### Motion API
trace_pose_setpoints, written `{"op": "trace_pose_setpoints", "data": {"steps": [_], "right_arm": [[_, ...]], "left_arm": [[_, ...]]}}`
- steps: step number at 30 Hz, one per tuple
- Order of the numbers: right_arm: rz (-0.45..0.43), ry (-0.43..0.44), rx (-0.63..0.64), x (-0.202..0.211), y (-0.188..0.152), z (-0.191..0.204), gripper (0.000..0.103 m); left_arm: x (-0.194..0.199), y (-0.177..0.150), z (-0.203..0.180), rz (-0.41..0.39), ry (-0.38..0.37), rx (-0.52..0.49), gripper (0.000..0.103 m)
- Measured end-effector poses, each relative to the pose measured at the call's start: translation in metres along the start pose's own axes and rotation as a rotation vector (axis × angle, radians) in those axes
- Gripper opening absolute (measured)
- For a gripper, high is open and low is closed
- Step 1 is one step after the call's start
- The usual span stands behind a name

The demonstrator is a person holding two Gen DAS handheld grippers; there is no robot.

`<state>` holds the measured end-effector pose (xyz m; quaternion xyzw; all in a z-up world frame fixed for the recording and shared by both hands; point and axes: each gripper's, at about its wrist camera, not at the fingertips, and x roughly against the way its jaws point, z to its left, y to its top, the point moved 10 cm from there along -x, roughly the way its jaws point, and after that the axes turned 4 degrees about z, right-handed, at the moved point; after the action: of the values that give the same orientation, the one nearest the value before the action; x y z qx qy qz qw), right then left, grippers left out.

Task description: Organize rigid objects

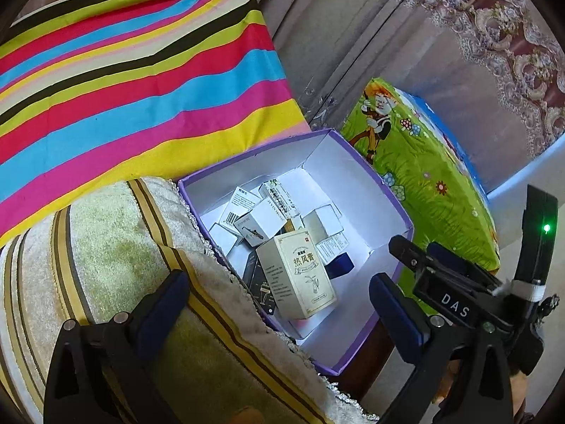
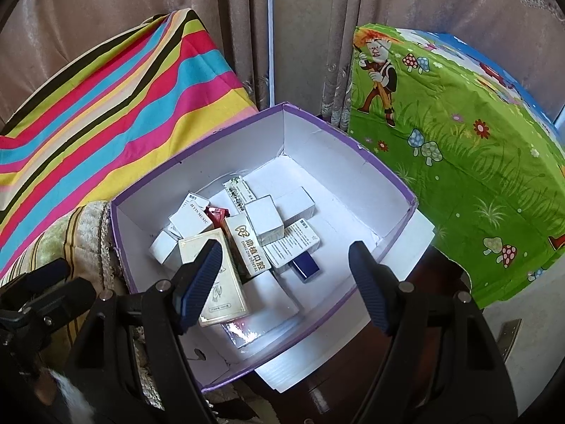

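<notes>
Looking down into an open purple box point(image 2: 406, 190) with white inner walls, the landmark for everything else. Heaped on its floor: small cartons, mostly white. Among them, a cream carton with gold Chinese lettering point(image 1: 300, 272), leaning on the heap at the near-left part of the floor, untouched. Just right of it in the right wrist view, a beige dental carton point(image 2: 247, 243); beyond that, a plain white carton point(image 2: 265, 221) on top of the pile; at the near-right edge of the heap, a small dark blue box point(image 2: 305, 265).

Left gripper point(image 1: 279, 304) hovering over the near-left corner of the purple box, jaws spread as wide as they go, nothing between the pads, the cream carton directly below and apart from them. Right gripper point(image 2: 286, 282) poised over the near side of the box, jaws parted and empty. To the left of the box, a striped towel point(image 1: 116, 254) against its wall and a bright striped cloth point(image 1: 123, 81) behind. To the right, a green cartoon-print cover point(image 2: 459, 162). Behind, beige curtains point(image 2: 300, 35).

Likely step in hand: release of the cream carton into the box, apparently just finished. To do it well: lifting the left gripper straight up, jaws kept wide, clear of the box wall and the tilted carton, so nothing tips out. Reaching for the next loose item only once both grippers stand clear of each other.
</notes>
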<state>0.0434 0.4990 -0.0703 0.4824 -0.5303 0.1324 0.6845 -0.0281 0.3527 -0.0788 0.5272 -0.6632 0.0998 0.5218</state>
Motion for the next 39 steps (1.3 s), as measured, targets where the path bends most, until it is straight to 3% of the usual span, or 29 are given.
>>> {"op": "trace_pose_setpoints", "data": {"steps": [39], "right_arm": [[0.021,0.003,-0.001,-0.0082,-0.0048,-0.0021,0.077]], "left_arm": [[-0.0059,0.0026,0.0009,0.011,0.026,-0.005,0.103]]}}
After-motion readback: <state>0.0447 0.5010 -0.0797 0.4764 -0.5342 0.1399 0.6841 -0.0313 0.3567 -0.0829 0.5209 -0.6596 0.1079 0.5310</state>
